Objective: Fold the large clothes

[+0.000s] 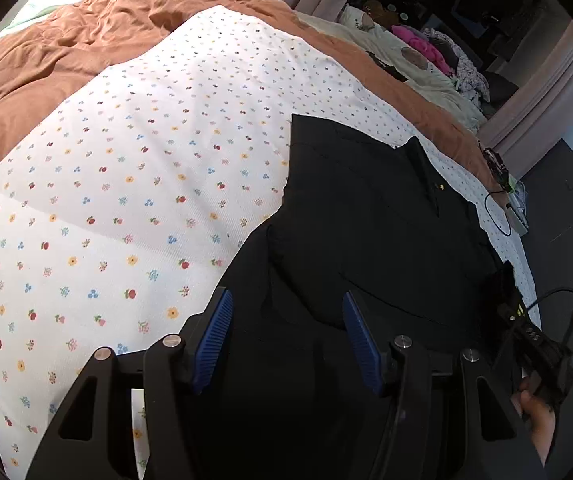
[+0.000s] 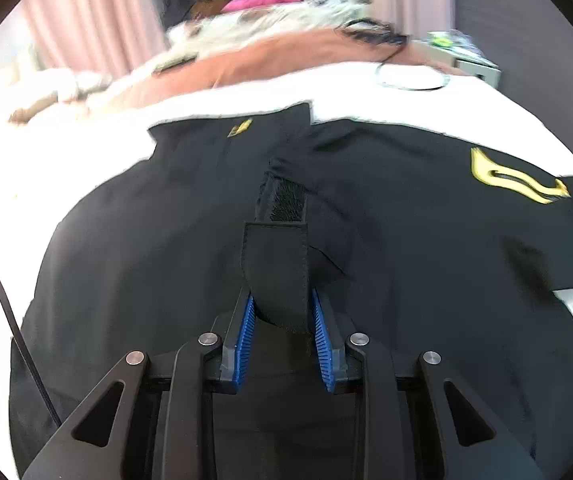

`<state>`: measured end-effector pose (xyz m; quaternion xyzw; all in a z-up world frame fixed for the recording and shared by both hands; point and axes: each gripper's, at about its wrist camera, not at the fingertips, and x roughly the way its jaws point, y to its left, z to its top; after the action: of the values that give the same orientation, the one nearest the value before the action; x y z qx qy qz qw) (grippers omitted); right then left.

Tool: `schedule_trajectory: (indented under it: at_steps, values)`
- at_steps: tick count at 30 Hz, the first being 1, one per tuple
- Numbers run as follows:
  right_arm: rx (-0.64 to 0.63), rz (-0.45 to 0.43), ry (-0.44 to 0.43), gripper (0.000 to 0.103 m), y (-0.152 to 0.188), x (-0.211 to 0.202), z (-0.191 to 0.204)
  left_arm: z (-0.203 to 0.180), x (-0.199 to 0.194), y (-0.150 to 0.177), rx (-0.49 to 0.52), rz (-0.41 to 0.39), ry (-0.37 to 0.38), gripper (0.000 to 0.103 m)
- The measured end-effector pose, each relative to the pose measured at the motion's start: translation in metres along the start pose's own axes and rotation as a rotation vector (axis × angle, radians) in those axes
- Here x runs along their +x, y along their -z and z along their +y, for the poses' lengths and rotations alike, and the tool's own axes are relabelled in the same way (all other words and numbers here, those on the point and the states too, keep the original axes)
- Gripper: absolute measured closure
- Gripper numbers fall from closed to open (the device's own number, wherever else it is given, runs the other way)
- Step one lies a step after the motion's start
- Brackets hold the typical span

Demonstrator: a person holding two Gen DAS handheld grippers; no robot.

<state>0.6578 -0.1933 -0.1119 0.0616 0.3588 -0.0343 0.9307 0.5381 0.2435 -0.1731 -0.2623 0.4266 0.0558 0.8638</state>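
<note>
Bed fills both views. White sheet (image 1: 134, 184) printed with small flowers and fruit, lit from the upper left of the left wrist view; rust-brown quilt (image 1: 70, 40) bunched behind it. Pink curtain (image 2: 86, 20) along the top of the right wrist view. Heap of mixed clothes (image 1: 426, 46), one piece bright pink, at upper right of the left view, dark room beyond.

Black garment (image 1: 366, 216) spread flat on the sheet, centre to lower right. Gold emblem (image 2: 518, 178) on it at right of the right wrist view; small gold mark near its top edge.

Left gripper (image 1: 288, 334): blue pads apart, over black cloth, nothing pinched that I can see. Right gripper (image 2: 282, 330): pads drawn close on a black strap tab (image 2: 276, 272) of the garment, rough fastener strip just above.

Right view badly smeared; background unreadable. Garment's lower edge cut off by the gripper bodies. A hand (image 1: 536, 420) partly in frame, lower right of the left view.
</note>
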Motion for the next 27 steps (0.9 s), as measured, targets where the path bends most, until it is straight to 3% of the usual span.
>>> schedule_trajectory:
  at_steps: [3,6,8,10,13,16,20,21,24,27]
  values:
    - [0.088,-0.063,-0.01,0.078,-0.003,-0.018,-0.032,-0.005,-0.002,0.0,0.001,0.0,0.011,0.045]
    - [0.222,-0.054,-0.101,0.073,0.0,-0.026,-0.074,-0.012,-0.005,0.001,0.01,0.002,0.027,0.045]
    - [0.279,-0.023,-0.194,0.062,0.005,-0.027,-0.096,-0.016,-0.009,0.001,0.008,-0.003,0.043,0.045]
    - [0.315,-0.003,-0.199,0.04,0.016,-0.029,-0.114,-0.018,-0.013,0.001,0.001,-0.008,0.06,0.045]
    - [0.369,0.021,-0.194,0.039,0.031,-0.03,-0.135,-0.02,-0.017,0.002,-0.007,-0.019,0.068,0.045]
    - [0.474,0.075,-0.261,0.039,0.037,-0.022,-0.155,-0.022,-0.019,0.004,-0.012,-0.02,0.079,0.045]
    - [0.498,0.098,-0.275,0.039,0.033,-0.01,-0.168,-0.025,-0.018,0.008,0.002,-0.017,0.076,0.045]
    - [0.497,0.101,-0.274,0.04,0.034,-0.008,-0.17,-0.025,-0.017,0.008,0.007,-0.016,0.073,0.045]
    - [0.495,0.116,-0.27,0.069,0.029,-0.002,-0.172,-0.025,-0.014,0.007,0.01,-0.015,0.064,0.045]
    - [0.5,0.138,-0.277,0.083,0.029,0.009,-0.174,-0.024,-0.008,0.008,0.008,-0.007,0.05,0.045]
